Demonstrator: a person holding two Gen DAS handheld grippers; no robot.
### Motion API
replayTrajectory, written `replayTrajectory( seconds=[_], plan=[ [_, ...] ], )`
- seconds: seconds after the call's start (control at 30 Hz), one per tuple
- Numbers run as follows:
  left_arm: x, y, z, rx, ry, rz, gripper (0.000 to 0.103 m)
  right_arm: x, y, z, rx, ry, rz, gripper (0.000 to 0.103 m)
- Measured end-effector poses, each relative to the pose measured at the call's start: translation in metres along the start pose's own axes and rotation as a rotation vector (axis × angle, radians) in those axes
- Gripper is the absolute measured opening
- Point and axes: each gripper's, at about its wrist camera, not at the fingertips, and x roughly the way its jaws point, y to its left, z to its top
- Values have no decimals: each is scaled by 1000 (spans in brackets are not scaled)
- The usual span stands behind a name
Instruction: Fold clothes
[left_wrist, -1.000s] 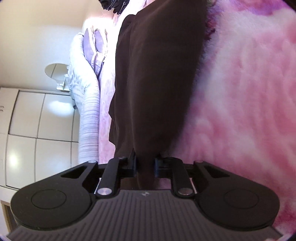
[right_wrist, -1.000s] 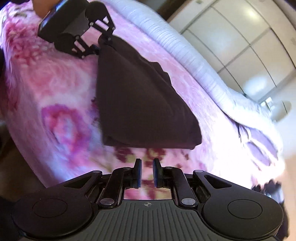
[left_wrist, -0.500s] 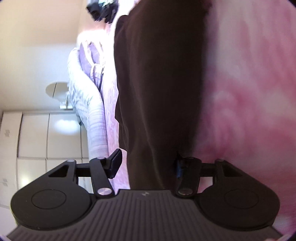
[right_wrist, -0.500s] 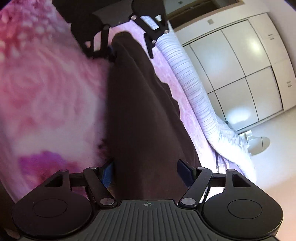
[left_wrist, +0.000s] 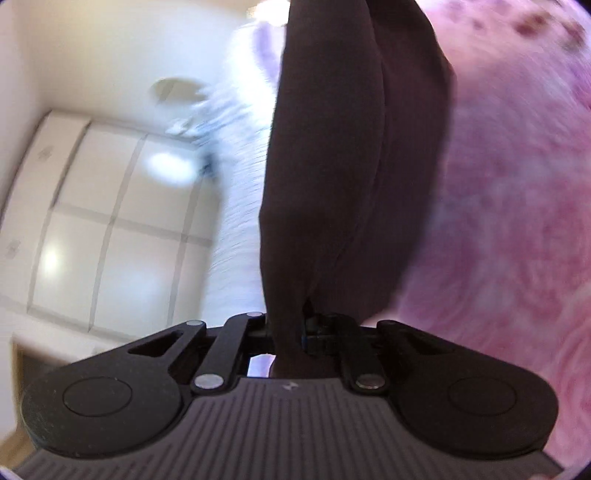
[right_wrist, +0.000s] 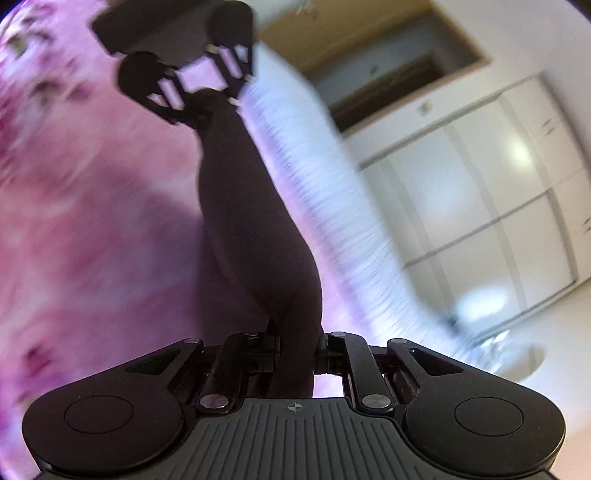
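We are holding one dark brown garment (left_wrist: 332, 177) with two grippers, stretched between them above the pink bed blanket (left_wrist: 517, 221). The left gripper (left_wrist: 286, 332) is closing its fingers on one end of the cloth, and the right gripper (right_wrist: 297, 350) is closing its fingers on the other end. Behind the bed, one white wardrobe (right_wrist: 498, 192) is showing.

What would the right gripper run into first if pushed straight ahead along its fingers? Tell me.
The dark garment itself: the right gripper is closing on one end of it, and the cloth stretches straight ahead to the left gripper, which grips the far end. Past the cloth, that gripper likely comes next; depth is unclear.
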Motion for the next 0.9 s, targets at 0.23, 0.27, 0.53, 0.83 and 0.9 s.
replayTrajectory(
  seconds=[0.23,0.27,0.53,0.83,0.9],
  plan=[
    [-113,-79,-29,-12,79,-162,11,-53,62,-15,-48,-171,189,12],
    [-123,-105,-32,-18,94,-205,13,-58,84,-25,-56,-154,229,12],
    [-176,-215,-55,-8,156,-203,23,-93,168,-73,-26,-28,289,14],
    [-183,-125,-96,-395,261,-221,32,-105,115,-91,362,56,241,29],
    [-169,-100,-100,-496,252,-221,34,-100,90,-87,470,45,245,36]
  ],
)
